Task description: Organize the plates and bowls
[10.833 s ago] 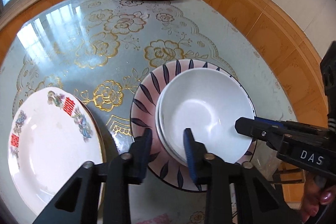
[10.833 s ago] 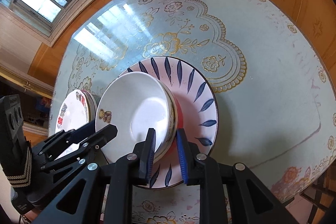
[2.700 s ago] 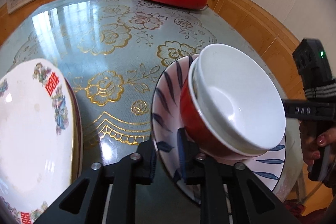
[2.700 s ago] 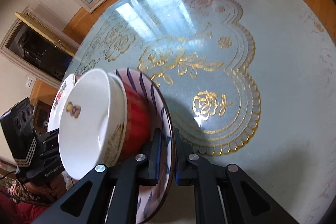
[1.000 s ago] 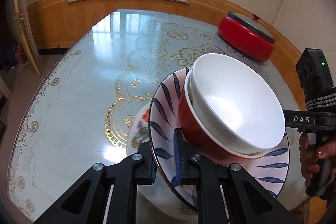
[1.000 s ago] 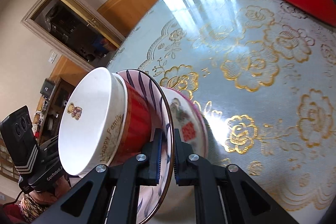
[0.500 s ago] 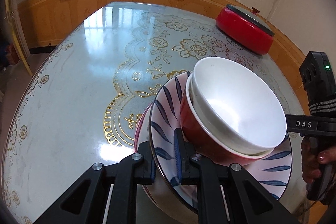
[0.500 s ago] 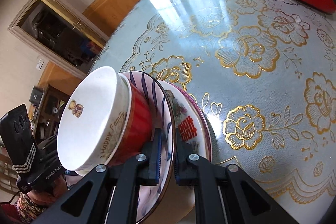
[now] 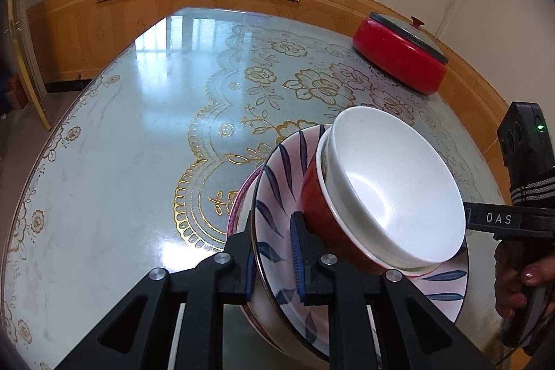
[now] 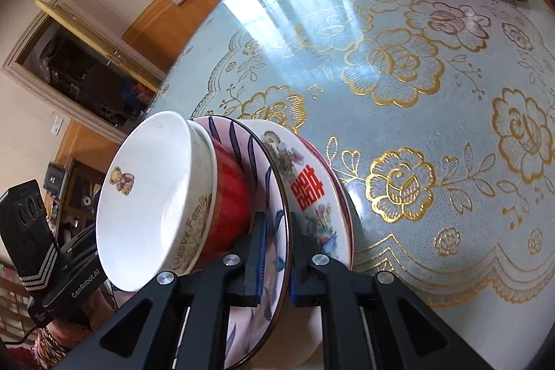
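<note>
Left gripper: fingers have just been opening a little; the rim of the blue-leaf plate sits between the pads, with a slim gap showing on the inner side, so the grip looks slack. Right gripper: fingers nearly closed, pinching the opposite rim of the same plate. Both tools angle downward toward the worktop, one at each side of the plate. The plate carries a red bowl with a white bowl nested inside it; the white bowl bears a small bear print in the right wrist view. Stack tilts in both views. Directly beneath lies a floral plate with red characters, its dark red rim showing at the edge; contact between the two plates cannot be told. This pile sits near the worktop's near edge. A hand grips the right tool's handle at the frame's right side. A red lidded pot stands at the worktop's far right edge, well apart.
</note>
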A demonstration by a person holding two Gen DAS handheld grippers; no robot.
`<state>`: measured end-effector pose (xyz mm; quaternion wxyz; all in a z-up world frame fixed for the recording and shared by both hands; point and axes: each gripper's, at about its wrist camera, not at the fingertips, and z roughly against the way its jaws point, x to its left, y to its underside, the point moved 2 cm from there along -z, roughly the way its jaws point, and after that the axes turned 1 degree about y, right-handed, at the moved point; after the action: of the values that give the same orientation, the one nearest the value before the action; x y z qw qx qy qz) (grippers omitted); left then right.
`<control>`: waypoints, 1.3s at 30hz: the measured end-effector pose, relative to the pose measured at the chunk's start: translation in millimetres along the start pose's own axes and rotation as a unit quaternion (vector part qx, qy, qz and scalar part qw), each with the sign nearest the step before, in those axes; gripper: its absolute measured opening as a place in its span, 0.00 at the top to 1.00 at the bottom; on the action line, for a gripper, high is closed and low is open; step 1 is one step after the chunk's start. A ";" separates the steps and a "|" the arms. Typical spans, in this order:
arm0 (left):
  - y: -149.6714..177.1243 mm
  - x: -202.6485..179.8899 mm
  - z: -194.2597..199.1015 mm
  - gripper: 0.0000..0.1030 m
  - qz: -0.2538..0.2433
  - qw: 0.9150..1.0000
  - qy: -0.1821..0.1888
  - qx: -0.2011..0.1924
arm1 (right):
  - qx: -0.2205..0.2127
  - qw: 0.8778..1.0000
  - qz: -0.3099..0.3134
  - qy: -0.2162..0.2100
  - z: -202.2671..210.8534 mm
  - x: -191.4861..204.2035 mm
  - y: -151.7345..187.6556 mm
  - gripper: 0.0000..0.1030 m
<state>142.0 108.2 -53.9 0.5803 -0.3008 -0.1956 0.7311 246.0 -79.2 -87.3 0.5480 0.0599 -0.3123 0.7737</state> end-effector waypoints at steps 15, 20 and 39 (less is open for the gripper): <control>14.5 -9.2 6.6 0.80 -0.054 0.998 0.026 0.010 | -0.038 0.998 -0.029 0.038 23.9 -2.2 29.6 0.87; 14.1 -10.9 6.4 0.80 -0.073 0.997 0.024 0.012 | -0.056 0.996 -0.049 0.049 27.4 -4.9 38.4 0.86; 46.9 -29.7 54.2 0.32 -0.036 0.998 -0.037 -0.023 | -0.089 0.994 -0.029 0.053 76.5 10.6 64.8 0.76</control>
<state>75.9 71.2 -37.1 0.5919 -0.2795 -0.2442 0.7155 165.4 -125.9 -48.7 0.5895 -0.0215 -0.3486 0.7283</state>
